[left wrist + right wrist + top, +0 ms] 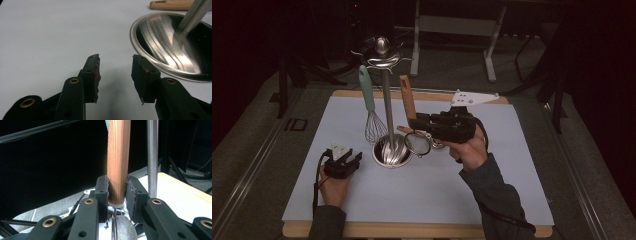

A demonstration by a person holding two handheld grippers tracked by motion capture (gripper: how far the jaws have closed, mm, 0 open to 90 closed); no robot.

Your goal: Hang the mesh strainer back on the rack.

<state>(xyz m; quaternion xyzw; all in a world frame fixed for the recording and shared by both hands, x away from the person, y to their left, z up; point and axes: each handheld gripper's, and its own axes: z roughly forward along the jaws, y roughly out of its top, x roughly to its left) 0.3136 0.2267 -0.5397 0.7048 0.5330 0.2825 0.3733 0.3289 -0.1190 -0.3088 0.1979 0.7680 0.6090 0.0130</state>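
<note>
The strainer hangs in my right claw, wooden handle up and tilted a little to the left in the high view, its small mesh bowl at the bottom. The bowl hovers just beside the rim of the steel base dish, on its right side, above the desk. In the right gripper view the wooden handle stands upright between my two black pads, which press against it from both sides near its lower end, and the silvery mesh shows just below them. So this claw is pinching the strainer by the handle.

The dish belongs to a utensil stand: a steel pole rises from its middle to a hooked crown at the top. A whisk with a pale green handle hangs from the crown, left of the pole, its wire head low over the dish.

My left claw rests low on the desk, just left of the dish and apart from it. In the left gripper view its pads stand spread with bare desk between them, gripping nothing. The shiny dish lies ahead to the right there, and the end of another wooden handle lies on the desk beyond it.

My right hand comes in from below, sleeve dark.
</note>
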